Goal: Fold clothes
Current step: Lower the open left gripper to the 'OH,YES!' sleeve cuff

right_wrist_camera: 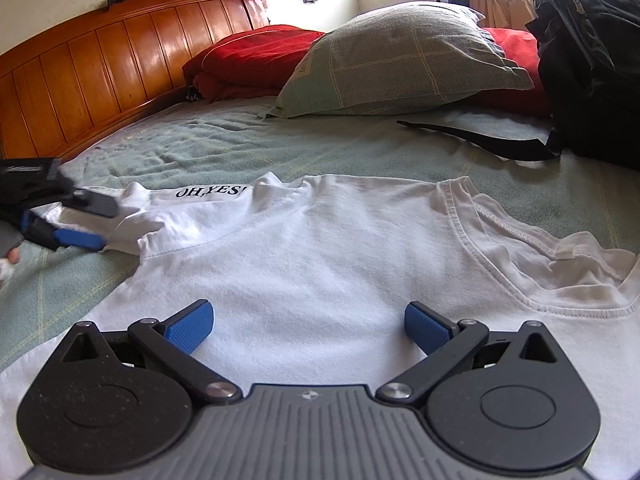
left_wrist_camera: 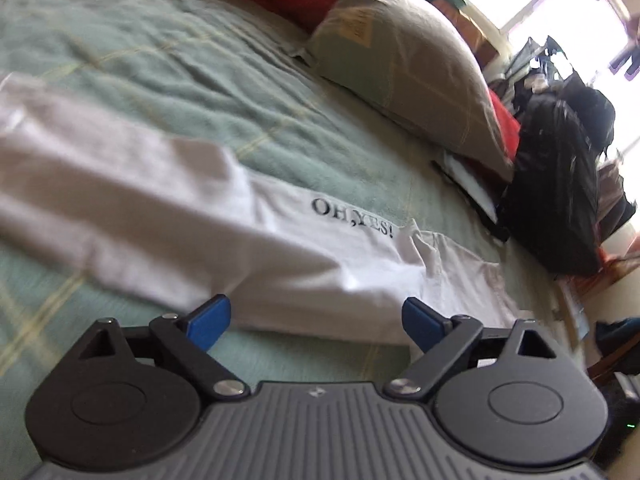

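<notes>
Lying flat on the green bedspread is a white T-shirt, collar toward the right of the right wrist view, one side already doubled over so the "OH,YES!" print is showing along its far edge. Left claw is hovering with jaws apart at the shirt's left sleeve edge, cloth near its blue fingers but not pinched as far as I can tell. Right claw is sitting low over the chest, jaws wide apart, nothing between them. Step in hand looks like picking up the sleeve side for the next fold (early in the task); next move is calling for the left claw closing on that edge and carrying it across, clear of pillow and backpack
</notes>
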